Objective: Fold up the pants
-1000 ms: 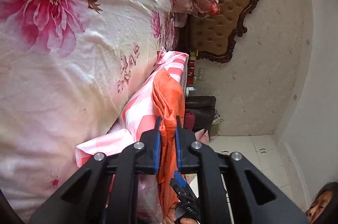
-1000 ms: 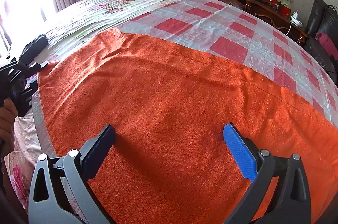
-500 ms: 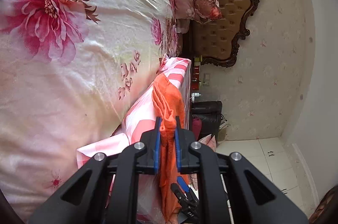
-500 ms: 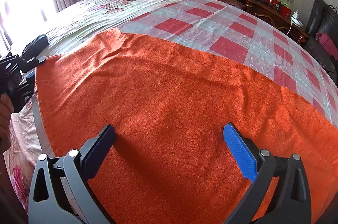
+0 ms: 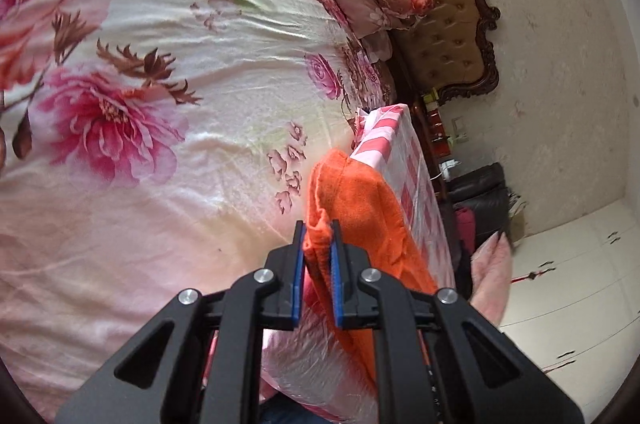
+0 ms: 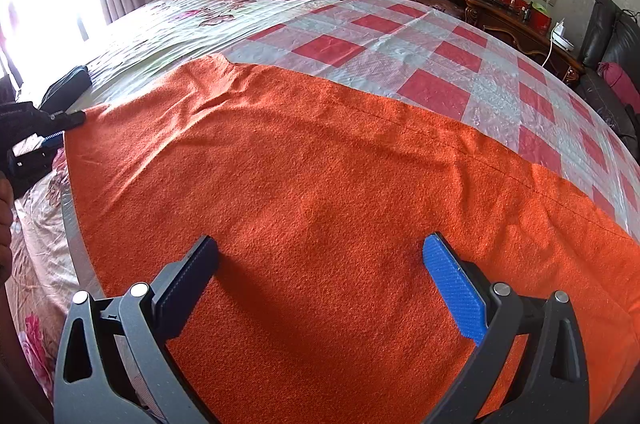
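Pinching orange pants (image 5: 360,200) edge, left gripper (image 5: 316,236) jaws narrow w/ cloth between pads. Right gripper (image 6: 320,256) jaws wide, over pants spread flat on checkered sheet (image 6: 432,64) atop bed (image 5: 160,184).

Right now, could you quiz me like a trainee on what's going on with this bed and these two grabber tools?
1. True or false: the left gripper has its jaws closed on an edge of the orange pants.
2. What lies directly under the pants? A) bare floor B) a red-and-white checked sheet C) a pillow
3. Fill in: the right gripper hangs over the pants with its jaws ____.

Key:
1. True; orange cloth is pinched between the blue pads.
2. B; the checked sheet is spread on the flowered bedspread.
3. Open; the jaws stand wide apart, and nothing is pinched between them.
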A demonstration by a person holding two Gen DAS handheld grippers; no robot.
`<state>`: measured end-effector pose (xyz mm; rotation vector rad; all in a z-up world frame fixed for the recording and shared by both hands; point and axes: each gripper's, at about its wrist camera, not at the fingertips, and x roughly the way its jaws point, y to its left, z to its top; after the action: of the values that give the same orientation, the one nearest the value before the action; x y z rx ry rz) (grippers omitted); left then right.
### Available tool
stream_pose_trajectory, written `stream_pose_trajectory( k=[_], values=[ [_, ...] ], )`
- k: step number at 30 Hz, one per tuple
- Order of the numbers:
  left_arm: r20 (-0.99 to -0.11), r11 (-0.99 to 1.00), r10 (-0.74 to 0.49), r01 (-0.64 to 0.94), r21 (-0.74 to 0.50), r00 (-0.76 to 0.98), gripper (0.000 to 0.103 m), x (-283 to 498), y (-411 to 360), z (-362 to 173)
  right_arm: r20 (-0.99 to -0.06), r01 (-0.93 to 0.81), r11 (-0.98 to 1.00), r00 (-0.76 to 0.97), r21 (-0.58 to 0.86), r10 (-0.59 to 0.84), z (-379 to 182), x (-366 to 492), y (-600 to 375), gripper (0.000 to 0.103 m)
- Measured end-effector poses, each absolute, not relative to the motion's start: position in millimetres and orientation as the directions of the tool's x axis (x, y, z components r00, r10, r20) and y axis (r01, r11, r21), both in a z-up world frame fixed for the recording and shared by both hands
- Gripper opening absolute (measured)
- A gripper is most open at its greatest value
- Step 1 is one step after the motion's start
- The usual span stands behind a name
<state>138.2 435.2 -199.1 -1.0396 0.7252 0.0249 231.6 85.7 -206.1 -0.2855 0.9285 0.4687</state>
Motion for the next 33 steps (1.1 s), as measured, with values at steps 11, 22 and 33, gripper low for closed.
stream_pose_trajectory(
  k=[11, 22, 33],
  values=[
    [-0.718, 0.966, 0.119, -0.246, -0.074, 0.686, 0.011, 179.3, 326.4, -97.5, -0.828, -0.386, 0.919, 0.49, 0.074, 0.273, -172.9, 230.8, 51.6, 0.098],
    [-0.633, 0.862, 0.074, 0.27, 0.429, 0.771, 0.011, 174.8, 89.8, -114.7, -0.81, -0.083, 0.901, 0.408, 0.427, 0.421, -161.1, 238.6, -70.4, 0.098],
    [-0.677, 0.834, 0.056, 0.339, 0.436, 0.733, 0.011, 148.7, 48.8, -170.6, -0.734, -0.015, 0.777, 0.316, 0.63, 0.601, -173.5, 241.9, -98.1, 0.096]
  ],
)
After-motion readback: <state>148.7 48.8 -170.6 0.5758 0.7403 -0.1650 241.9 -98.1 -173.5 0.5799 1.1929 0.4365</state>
